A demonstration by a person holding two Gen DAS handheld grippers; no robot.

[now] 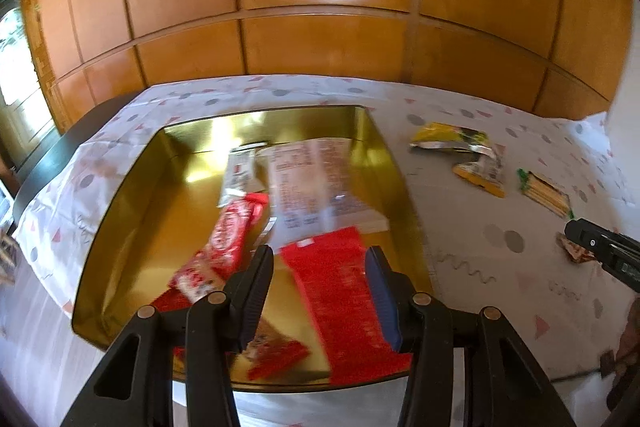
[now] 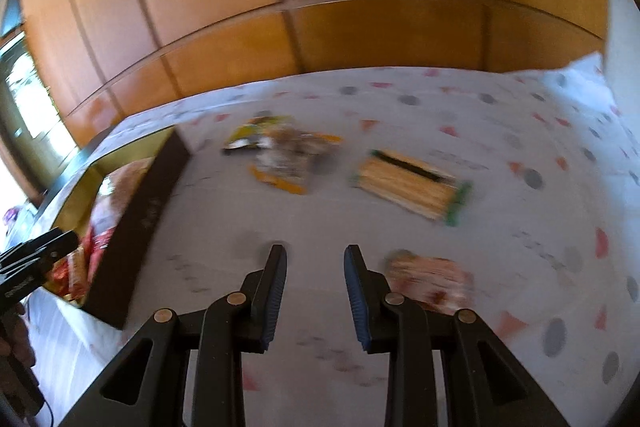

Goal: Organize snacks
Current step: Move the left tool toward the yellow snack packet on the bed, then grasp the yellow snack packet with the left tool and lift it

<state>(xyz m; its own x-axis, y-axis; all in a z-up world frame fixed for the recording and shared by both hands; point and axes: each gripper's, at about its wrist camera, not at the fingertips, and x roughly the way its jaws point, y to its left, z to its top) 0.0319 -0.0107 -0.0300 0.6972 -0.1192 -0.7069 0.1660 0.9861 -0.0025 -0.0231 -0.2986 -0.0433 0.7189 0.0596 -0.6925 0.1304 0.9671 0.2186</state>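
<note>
A gold tin tray [image 1: 132, 211] holds several snacks: a red packet [image 1: 344, 291], a red-and-white bar [image 1: 228, 239], a white packet [image 1: 304, 183]. My left gripper [image 1: 320, 259] is open above the red packet, its jaws either side of it. My right gripper [image 2: 316, 259] is open and empty over the tablecloth; its tip shows in the left wrist view [image 1: 588, 239]. On the cloth lie yellow packets [image 2: 280, 155], a pack of biscuit sticks [image 2: 412, 187] with green ends, and a small reddish packet [image 2: 432, 283] just right of the right gripper. The tray [image 2: 132, 227] stands to the left.
The table wears a white cloth [image 1: 500, 267] with dots and triangles. Orange wooden cabinet doors [image 1: 320, 7] stand behind the table. A window [image 1: 16, 67] is at the far left. The left gripper shows in the right wrist view [image 2: 36, 259].
</note>
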